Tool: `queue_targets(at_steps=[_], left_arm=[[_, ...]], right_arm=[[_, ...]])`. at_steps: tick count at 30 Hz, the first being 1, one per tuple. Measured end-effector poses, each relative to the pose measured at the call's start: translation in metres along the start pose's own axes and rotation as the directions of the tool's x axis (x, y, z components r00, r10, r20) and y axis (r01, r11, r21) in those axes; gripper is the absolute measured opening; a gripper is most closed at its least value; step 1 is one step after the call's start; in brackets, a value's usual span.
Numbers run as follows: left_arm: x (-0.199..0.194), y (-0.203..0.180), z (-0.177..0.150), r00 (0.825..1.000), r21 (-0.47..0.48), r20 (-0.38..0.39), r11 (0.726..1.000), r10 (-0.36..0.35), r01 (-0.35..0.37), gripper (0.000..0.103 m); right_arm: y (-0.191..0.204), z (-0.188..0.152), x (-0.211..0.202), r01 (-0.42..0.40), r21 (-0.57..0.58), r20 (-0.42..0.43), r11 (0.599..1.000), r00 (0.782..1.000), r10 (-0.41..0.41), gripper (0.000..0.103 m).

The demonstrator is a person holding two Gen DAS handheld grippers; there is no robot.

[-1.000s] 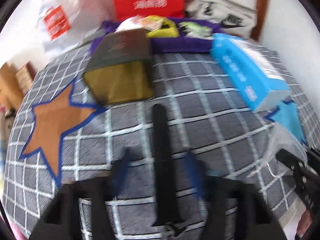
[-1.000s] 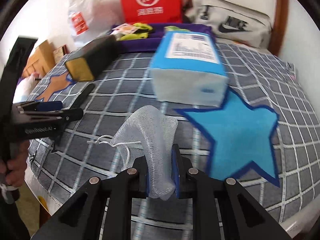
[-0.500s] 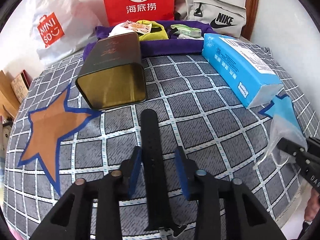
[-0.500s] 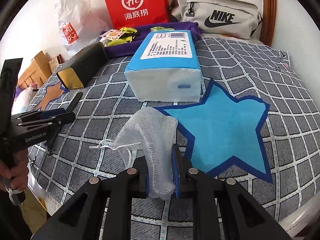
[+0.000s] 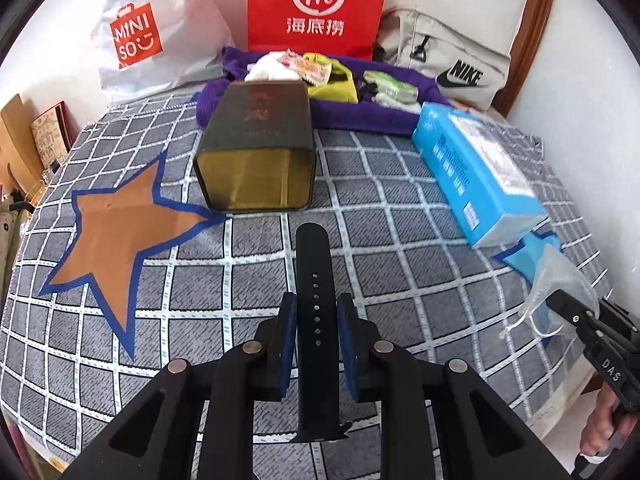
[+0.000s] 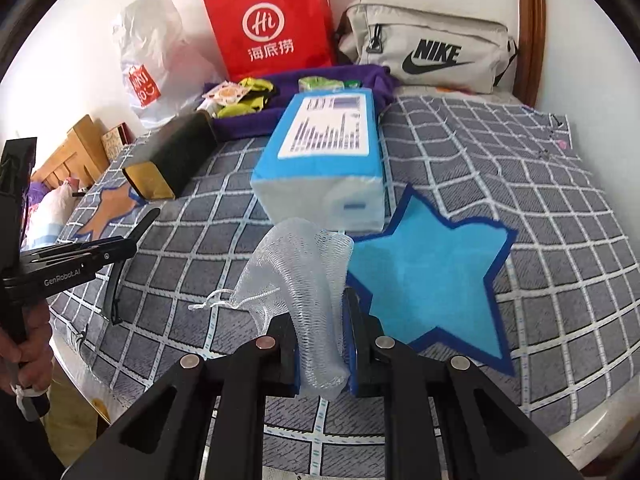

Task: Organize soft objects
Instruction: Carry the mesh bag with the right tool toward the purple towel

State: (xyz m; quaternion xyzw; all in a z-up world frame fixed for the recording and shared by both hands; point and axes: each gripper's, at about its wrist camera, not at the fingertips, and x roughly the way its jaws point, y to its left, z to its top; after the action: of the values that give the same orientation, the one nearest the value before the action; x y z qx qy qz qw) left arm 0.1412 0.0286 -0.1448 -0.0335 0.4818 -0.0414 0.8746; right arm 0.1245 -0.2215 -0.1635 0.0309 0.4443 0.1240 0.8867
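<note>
My left gripper (image 5: 316, 312) is shut on a black watch strap (image 5: 314, 280) and holds it above the grey checked cloth (image 5: 400, 248); the strap also shows in the right wrist view (image 6: 120, 268). My right gripper (image 6: 322, 320) is shut on a white mesh pouch (image 6: 304, 276) with a drawstring, held above the cloth beside the blue star patch (image 6: 432, 276). The pouch also shows in the left wrist view (image 5: 556, 284). An orange star patch (image 5: 120, 232) lies at the left.
A dark tin box (image 5: 256, 152) lies on its side ahead. A blue tissue pack (image 5: 476, 172) lies at the right. A purple tray (image 5: 380, 112) with small items, a red paper bag (image 5: 316, 4), a white plastic bag (image 5: 140, 40) and a grey Nike bag (image 5: 448, 64) stand at the back.
My left gripper has closed its fingers onto the black strap and lifted it a little. My right gripper, still holding the mesh pouch, has risen and shifted left of the blue star.
</note>
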Motion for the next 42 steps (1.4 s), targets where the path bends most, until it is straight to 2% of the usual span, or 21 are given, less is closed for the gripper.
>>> queue_targets(at_steps=[12, 25, 42], left_arm=[[-0.028, -0.001, 0.021, 0.996, -0.032, 0.061, 0.998, -0.059, 0.061, 0.019], [-0.04, 0.011, 0.053, 0.993, -0.088, 0.099, 0.993, -0.063, 0.072, 0.019], [-0.043, 0.032, 0.101, 0.988, -0.119, 0.144, 0.991, -0.05, 0.067, 0.019]], right_arm=[[0.009, 0.028, -0.031, -0.02, -0.036, 0.073, 0.999, 0.997, 0.022, 0.016], [0.014, 0.067, -0.045, -0.083, -0.027, 0.124, 0.996, 0.989, 0.085, 0.016], [0.015, 0.12, -0.039, -0.042, -0.066, 0.174, 0.997, 0.983, 0.053, 0.016]])
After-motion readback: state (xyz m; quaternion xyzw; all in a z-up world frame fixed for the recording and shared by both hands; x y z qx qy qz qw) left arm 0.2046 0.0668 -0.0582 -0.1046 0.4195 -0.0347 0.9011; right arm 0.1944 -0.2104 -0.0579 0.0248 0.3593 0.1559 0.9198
